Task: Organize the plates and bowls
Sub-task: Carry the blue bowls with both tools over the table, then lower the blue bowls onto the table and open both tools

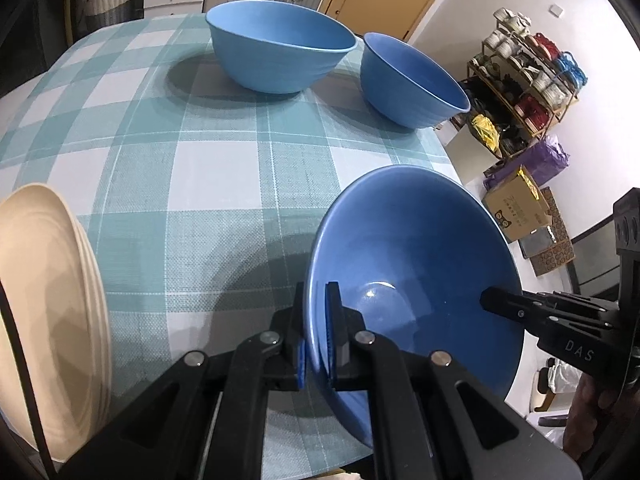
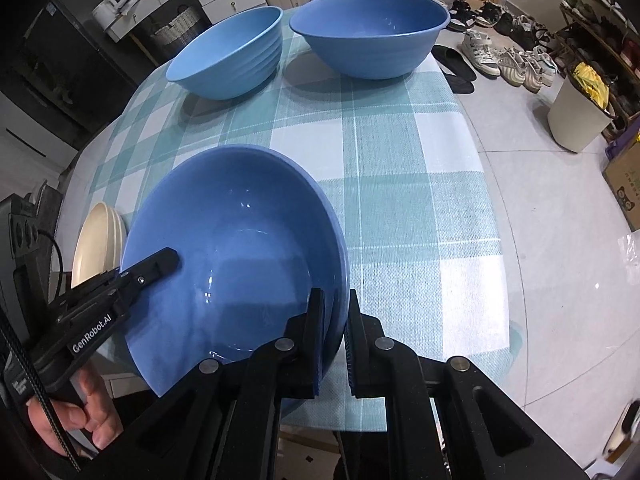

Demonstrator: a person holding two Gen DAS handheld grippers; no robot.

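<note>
Both grippers clamp opposite rims of one dark blue bowl [image 1: 416, 280] at the near table edge — the left gripper [image 1: 318, 332] pinches its left rim, the right gripper [image 2: 334, 336] its right rim; two lighter blue bowls, the wide bowl [image 1: 280, 48] and the smaller bowl [image 1: 412, 80], stand beyond on the checked tablecloth [image 1: 180, 168], well apart from it; a stack of cream plates [image 1: 52, 312] sits just left — nothing lies between.
</note>
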